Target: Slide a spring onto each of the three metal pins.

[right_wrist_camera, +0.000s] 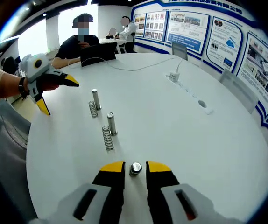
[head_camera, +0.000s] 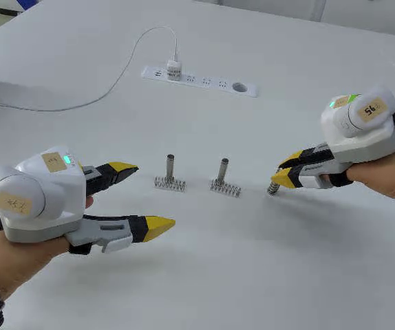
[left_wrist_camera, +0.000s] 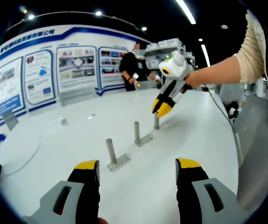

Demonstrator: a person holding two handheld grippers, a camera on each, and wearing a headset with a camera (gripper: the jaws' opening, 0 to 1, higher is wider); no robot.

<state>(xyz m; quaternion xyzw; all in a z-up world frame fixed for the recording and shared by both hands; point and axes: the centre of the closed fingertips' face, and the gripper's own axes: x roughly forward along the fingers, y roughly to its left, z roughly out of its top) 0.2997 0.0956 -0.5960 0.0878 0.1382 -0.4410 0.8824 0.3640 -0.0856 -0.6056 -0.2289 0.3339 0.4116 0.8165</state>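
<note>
The left gripper [head_camera: 153, 194] is held spread wide at 8 o'clock over the worktop [head_camera: 204, 275]. Two pins [head_camera: 170, 165] stand in the middle, and a spring [head_camera: 169, 183] is laid beside each. At 3 o'clock, the third pin [right_wrist_camera: 135, 169] is closely flanked by the right gripper [right_wrist_camera: 135, 165]. Whether it is pinched cannot be told.

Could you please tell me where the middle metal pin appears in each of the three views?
Head view: the middle pin stands upright just right of centre.
Left gripper view: the middle pin is near centre, second in the row running away.
Right gripper view: the middle pin is left of centre, second in the row.
Shared landmark: the spring lying at its base, seen in every view.
</note>
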